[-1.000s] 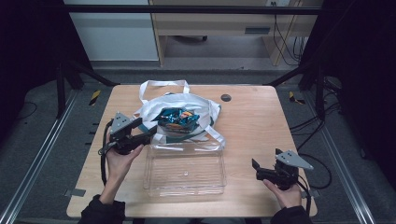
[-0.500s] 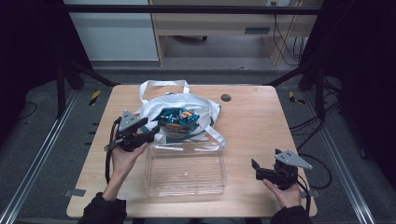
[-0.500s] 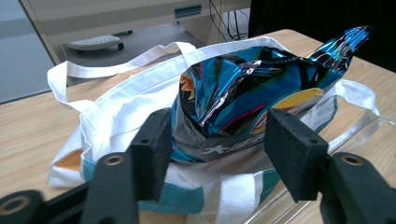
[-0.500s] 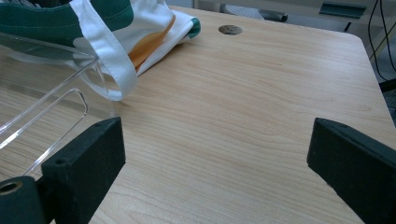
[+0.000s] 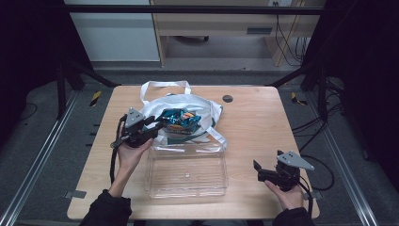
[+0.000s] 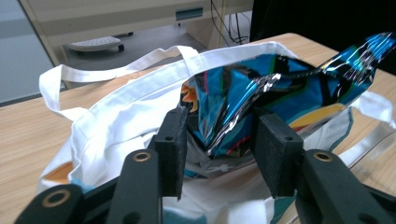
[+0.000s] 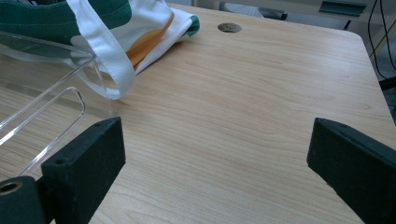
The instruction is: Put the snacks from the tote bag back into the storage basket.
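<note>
Crinkly blue foil snack packet point(image 6: 261, 93) sits in the mouth of the white cloth tote bag point(image 5: 207, 110), and the left gripper point(image 6: 219, 140) has its jaws parted around the packet's crumpled end, not yet pinching. Beside the bag, the clear plastic tray point(image 5: 186, 172) holds nothing, so by my reading unpacking has barely begun. Well apart, the right gripper point(image 7: 215, 154) hangs wide open over the wooden table point(image 7: 261, 84).

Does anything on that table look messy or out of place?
Slightly: the white cloth tote bag lies slumped, one strap draped over the clear plastic tray's far rim, a shiny blue snack packet poking out. Nothing looks spilled or damaged.
</note>
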Action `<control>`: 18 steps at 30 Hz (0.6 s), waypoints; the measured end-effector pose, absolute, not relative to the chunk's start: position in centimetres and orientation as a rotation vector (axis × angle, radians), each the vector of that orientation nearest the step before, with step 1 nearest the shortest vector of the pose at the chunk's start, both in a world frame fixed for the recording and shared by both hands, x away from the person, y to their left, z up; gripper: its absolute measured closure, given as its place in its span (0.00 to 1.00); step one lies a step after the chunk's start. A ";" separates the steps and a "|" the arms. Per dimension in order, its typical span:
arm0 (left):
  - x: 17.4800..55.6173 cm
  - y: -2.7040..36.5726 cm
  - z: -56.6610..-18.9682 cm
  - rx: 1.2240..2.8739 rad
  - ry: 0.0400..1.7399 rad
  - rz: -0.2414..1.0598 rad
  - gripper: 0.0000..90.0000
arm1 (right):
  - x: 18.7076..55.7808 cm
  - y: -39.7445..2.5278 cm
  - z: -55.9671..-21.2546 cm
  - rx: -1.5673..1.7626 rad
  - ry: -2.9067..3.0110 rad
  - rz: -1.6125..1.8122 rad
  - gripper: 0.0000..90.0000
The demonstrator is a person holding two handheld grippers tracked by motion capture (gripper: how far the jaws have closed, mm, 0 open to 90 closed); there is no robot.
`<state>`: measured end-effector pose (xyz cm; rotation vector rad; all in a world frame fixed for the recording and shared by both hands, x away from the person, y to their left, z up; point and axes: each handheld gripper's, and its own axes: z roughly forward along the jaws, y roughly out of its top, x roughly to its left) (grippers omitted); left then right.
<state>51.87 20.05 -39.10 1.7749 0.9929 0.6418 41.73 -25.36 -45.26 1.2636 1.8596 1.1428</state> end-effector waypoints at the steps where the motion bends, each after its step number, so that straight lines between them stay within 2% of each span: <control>1: 51.9 20.0 -39.1 1.774 0.994 0.639 0.67 | 41.7 -25.3 -45.3 1.263 1.861 1.143 0.05; 10: 51.8 20.1 -39.3 1.781 1.019 0.621 0.88 | 41.9 -24.9 -45.3 1.250 1.879 1.142 0.05; 16: 51.6 20.1 -39.4 1.777 1.021 0.631 0.91 | 41.9 -24.9 -45.2 1.255 1.875 1.142 0.05; 18: 51.6 20.1 -39.3 1.769 1.002 0.636 0.85 | 41.8 -25.0 -45.3 1.255 1.876 1.142 0.05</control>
